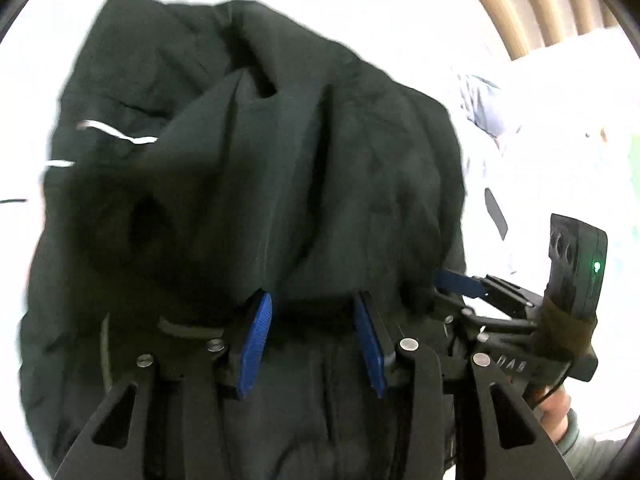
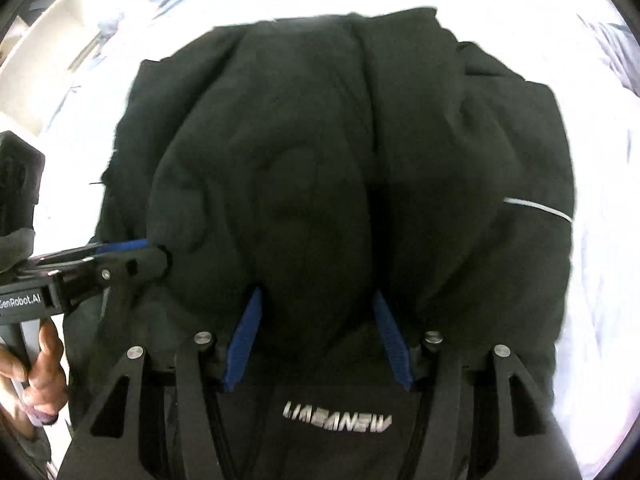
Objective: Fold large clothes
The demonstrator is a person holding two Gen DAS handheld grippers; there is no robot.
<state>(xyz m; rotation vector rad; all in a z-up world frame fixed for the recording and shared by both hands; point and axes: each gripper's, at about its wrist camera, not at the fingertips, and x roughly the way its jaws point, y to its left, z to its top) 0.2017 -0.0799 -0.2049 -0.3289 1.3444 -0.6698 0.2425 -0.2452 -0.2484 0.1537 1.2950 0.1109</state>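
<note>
Both the left tongs point(image 1: 312, 334) and right tongs point(image 2: 320, 338) are clenching bunched folds of the black padded jacket point(image 2: 340, 152) lying on the white bed point(image 2: 600, 300), and the slippery bulk is likely slipping free, undoing the fold

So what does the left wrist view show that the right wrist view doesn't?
Left wrist only: a wooden slatted headboard at upper right, a sleeve opening in the fabric, and the right gripper from the side, with a green light on its mount.

Right wrist only: silver lettering on the garment and the left gripper from the side, its tips against the fabric, with bare fingers on its handle.

Both: the black jacket bunched on white bedding, a white stripe, and blue pads standing apart with fabric between.
</note>
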